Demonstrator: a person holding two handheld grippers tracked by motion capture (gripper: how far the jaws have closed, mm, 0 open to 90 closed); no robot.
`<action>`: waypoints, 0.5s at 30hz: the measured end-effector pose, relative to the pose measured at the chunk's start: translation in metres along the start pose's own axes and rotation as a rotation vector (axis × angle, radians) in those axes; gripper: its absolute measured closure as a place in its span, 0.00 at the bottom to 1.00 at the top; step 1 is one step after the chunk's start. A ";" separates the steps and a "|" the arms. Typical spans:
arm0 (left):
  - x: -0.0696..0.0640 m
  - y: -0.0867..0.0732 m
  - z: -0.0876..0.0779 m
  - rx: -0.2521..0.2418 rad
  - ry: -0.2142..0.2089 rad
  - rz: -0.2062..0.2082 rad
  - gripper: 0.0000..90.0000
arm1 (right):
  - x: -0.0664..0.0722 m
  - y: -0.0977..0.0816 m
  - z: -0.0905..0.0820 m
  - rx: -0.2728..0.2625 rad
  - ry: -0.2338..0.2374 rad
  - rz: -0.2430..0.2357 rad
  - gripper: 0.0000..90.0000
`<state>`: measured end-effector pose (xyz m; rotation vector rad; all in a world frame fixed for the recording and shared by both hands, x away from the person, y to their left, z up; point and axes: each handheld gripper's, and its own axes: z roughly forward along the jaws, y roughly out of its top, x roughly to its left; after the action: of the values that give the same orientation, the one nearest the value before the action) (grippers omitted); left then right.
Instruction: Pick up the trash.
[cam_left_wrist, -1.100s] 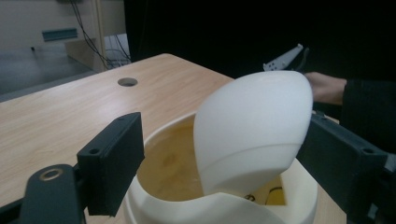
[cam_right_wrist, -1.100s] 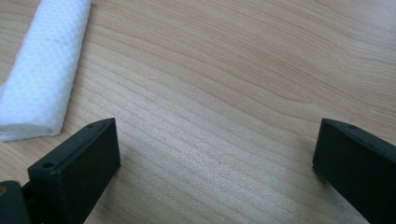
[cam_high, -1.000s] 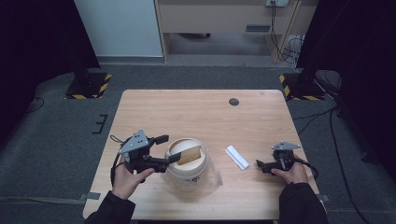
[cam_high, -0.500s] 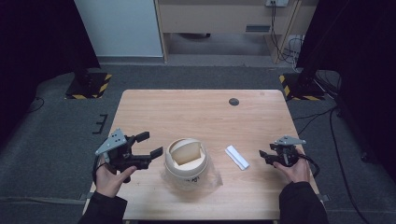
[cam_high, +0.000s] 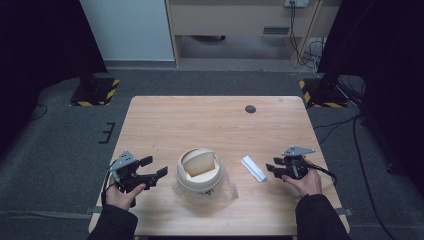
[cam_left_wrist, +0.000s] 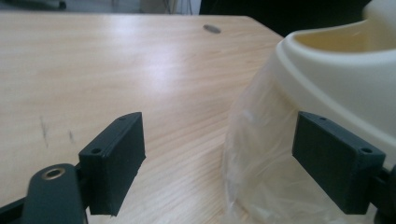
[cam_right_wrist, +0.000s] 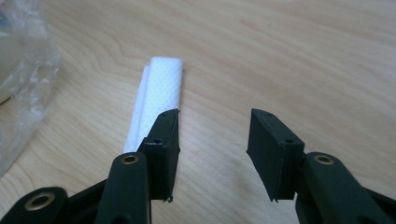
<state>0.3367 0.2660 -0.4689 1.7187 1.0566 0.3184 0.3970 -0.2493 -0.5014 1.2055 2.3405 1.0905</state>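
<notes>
High view, table: a light wooden table carries everything, with a small dark disc set in it near the far edge.
Bin: a cream swing-lid bin stands near the front edge at the middle, a clear plastic liner bunched around its base.
Left gripper: the left gripper sits low just left of the bin, jaws spread wide and holding nothing; in the left gripper view one pad lies in front of the liner and bin wall, the other over bare wood.
Right gripper: the right gripper has just been closing its jaws, yet they stand apart with nothing between them.
Tissue: the folded white tissue lies flat between bin and right gripper; in the right gripper view it sits left of the gap.
Risk: I'd judge the right jaws could shut on air, being offset from the tissue; the left could snag the slippery liner and shift the bin.
</notes>
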 end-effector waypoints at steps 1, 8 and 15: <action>0.002 -0.002 0.001 0.010 0.010 -0.004 0.19 | 0.001 -0.001 0.002 0.003 0.006 -0.004 0.56; 0.011 -0.003 0.000 0.009 0.051 -0.010 0.19 | 0.007 -0.005 0.011 0.053 0.027 -0.017 0.56; 0.013 -0.003 0.001 0.020 0.063 -0.005 0.19 | 0.014 -0.008 0.017 0.101 0.046 -0.057 0.61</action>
<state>0.3435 0.2755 -0.4756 1.7331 1.1134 0.3620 0.3932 -0.2332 -0.5176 1.1519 2.4755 1.0033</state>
